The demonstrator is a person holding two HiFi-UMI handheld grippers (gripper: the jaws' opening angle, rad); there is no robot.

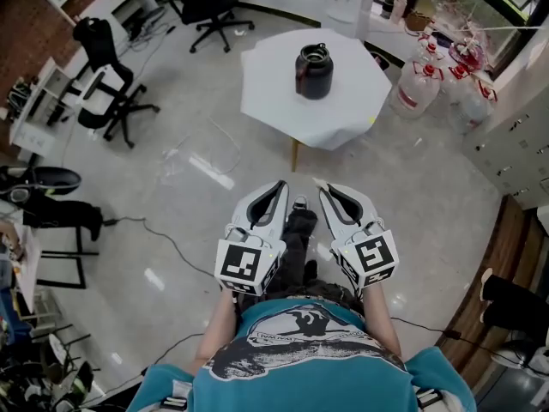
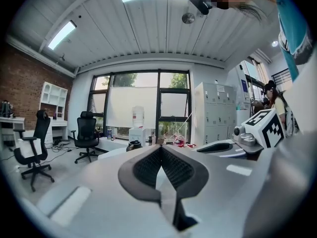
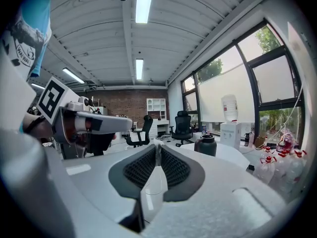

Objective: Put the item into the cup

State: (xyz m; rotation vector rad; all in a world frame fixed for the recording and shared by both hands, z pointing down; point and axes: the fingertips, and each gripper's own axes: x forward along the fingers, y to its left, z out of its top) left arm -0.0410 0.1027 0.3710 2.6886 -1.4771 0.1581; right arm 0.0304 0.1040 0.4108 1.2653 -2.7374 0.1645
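A black lidded cup (image 1: pixel 314 70) stands on a white table (image 1: pixel 352 101) a good way ahead of me across the floor. Both grippers are held close to my body, side by side and well short of the table. My left gripper (image 1: pixel 280 185) has its jaws together with nothing between them, and its tips (image 2: pixel 159 148) point toward the distant cup (image 2: pixel 134 145). My right gripper (image 1: pixel 322 187) is likewise shut and empty (image 3: pixel 158 148), with the cup (image 3: pixel 205 145) to its right on the table (image 3: pixel 235 155). No loose item shows in any view.
Black office chairs (image 1: pixel 107 75) (image 1: pixel 210 7) stand at the left and far back. Large water bottles (image 1: pixel 420 84) crowd the floor right of the table. A cable (image 1: pixel 154 230) runs over the floor at the left. White lockers (image 2: pixel 215 115) line the window wall.
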